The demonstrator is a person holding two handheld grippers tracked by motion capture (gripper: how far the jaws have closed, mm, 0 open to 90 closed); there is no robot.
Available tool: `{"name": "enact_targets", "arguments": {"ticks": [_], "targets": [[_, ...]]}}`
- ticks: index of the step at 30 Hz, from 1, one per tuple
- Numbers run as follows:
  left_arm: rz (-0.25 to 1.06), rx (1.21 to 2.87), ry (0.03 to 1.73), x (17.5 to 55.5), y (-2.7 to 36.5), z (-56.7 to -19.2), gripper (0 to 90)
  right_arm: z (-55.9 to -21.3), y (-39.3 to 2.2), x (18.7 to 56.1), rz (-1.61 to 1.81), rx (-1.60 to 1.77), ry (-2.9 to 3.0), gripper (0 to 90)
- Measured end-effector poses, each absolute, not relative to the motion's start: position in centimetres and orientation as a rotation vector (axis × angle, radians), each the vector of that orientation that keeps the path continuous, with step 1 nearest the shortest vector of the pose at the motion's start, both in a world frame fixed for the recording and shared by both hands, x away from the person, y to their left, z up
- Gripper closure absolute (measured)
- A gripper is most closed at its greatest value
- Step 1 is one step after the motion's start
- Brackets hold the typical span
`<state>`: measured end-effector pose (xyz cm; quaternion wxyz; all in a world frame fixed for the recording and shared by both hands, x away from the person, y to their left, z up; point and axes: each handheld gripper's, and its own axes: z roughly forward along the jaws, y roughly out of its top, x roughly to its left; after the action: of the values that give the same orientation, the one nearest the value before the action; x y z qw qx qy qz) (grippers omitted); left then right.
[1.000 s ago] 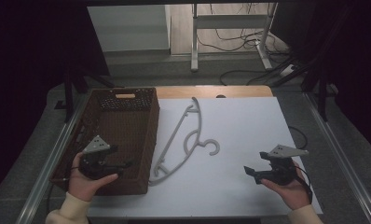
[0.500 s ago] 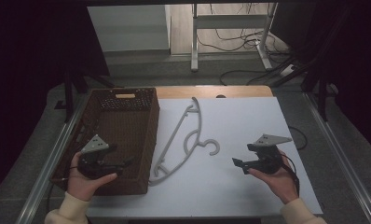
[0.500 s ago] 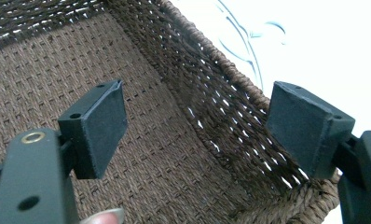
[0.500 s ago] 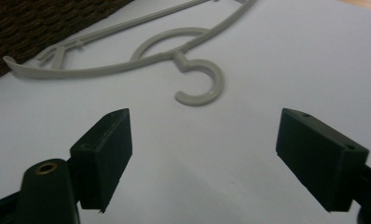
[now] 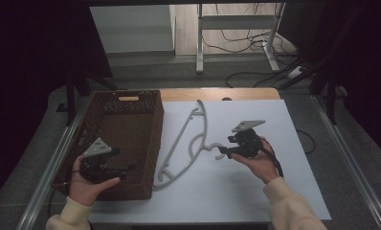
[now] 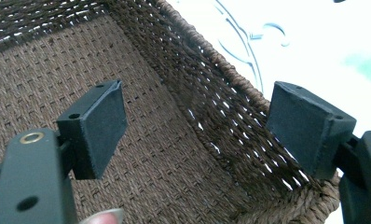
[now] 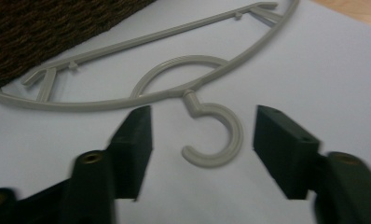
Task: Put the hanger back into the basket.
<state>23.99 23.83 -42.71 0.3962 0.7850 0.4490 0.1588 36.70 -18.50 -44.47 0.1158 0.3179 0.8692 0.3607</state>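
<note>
Right tool (image 7: pixel 200 140) agape around hanger hook (image 7: pixel 216 135)

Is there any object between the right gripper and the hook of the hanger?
Nothing visible does. The right gripper is open, and the hook of the grey hanger lies on bare white table between its jaws.

- My left gripper (image 5: pixel 126 167) sits low at the near left, jaws spread wide, left hand (image 5: pixel 85 184) wrapped around it.
- My right gripper (image 5: pixel 220 151) is out mid-table, jaws wide apart too, right hand (image 5: pixel 258 160) underneath, cream sleeve showing.
</note>
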Motion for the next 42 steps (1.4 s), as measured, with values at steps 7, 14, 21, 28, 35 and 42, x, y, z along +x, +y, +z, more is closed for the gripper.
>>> {"name": "enact_targets", "arguments": {"ticks": [7,14,21,28,35,42], "targets": [[0.403,1.989,1.135,24.0,23.9,-42.6,19.8,-45.5,-15.6,39.9,0.991,0.944,2.669,85.2],[0.406,1.984,1.135,24.0,24.0,-42.6,19.8,-46.9,-12.2,42.5,0.896,0.941,2.735,89.9],[0.402,1.988,1.137,24.0,23.9,-42.7,19.7,-48.6,-9.8,44.8,0.844,0.973,2.75,89.9],[0.402,1.987,1.137,24.1,24.0,-42.7,19.7,-49.7,-8.2,45.6,0.767,0.963,2.759,90.0],[0.405,1.985,1.137,24.0,24.0,-42.6,19.7,-50.5,-8.8,45.8,0.701,1.032,2.77,90.0],[0.403,1.986,1.137,24.0,23.9,-42.7,19.7,-50.5,-9.8,44.7,0.625,1.044,2.775,90.0]]}}
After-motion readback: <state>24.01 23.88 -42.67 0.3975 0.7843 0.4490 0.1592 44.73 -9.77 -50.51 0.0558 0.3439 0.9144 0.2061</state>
